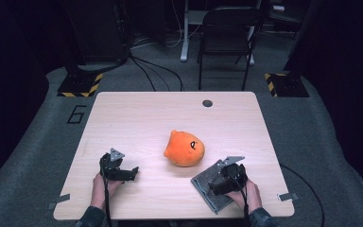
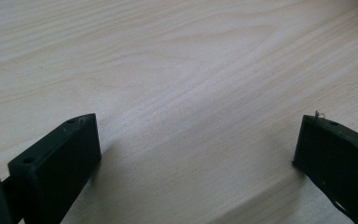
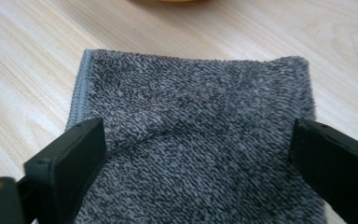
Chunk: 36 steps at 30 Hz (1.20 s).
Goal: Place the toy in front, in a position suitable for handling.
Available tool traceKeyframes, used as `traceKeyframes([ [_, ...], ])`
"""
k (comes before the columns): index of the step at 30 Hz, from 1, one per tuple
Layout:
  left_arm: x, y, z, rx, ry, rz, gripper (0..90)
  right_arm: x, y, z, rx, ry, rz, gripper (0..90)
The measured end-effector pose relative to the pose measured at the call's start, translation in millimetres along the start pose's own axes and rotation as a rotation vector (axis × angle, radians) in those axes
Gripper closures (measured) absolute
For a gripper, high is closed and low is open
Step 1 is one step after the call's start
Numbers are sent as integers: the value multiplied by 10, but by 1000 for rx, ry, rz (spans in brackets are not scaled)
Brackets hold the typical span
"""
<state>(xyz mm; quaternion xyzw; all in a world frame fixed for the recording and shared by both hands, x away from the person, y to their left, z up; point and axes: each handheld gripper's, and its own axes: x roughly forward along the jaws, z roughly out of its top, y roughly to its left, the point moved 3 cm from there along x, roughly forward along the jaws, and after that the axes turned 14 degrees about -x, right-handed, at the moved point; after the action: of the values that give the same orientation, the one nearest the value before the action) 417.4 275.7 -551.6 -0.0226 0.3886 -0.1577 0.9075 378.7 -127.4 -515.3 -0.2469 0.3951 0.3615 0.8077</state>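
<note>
Right gripper [image 1: 217, 176] hangs low over the grey towel [image 3: 200, 140] at five o'clock on the table [image 1: 137, 113], jaws spread wide across it, gripping nothing. Best to drop straight, pinch one edge. The orange plush [image 1: 185, 148] sits at eleven o'clock of it. Left gripper [image 1: 123, 171] rests wide open, empty.

one orange plush toy [image 1: 185, 148], one grey towel [image 3: 196, 135], two hand-held grippers, one chair [image 1: 227, 35].
</note>
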Motion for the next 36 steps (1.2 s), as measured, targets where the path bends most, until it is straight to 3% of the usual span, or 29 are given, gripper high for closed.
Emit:
traceKeyframes([
  [2,0,0,0,0,0,0,2,29,18,-11,-13,17,2,106],
  [6,0,0,0,0,-1,0,2,89,45,-30,-17,68,-6,354],
  [11,0,0,0,-1,0,0,2,71,66,-39,-14,48,-2,717],
  [13,0,0,0,0,0,0,2,67,73,-47,-4,37,6,768],
  [20,0,0,0,0,0,0,2,-77,-1,-34,35,-11,14,801],
  [25,0,0,0,-1,-1,0,2,-233,-102,-38,55,-41,-9,801],
  [36,3,2,-2,1,-8,-6,3,-527,-403,-63,109,-113,-116,800],
])
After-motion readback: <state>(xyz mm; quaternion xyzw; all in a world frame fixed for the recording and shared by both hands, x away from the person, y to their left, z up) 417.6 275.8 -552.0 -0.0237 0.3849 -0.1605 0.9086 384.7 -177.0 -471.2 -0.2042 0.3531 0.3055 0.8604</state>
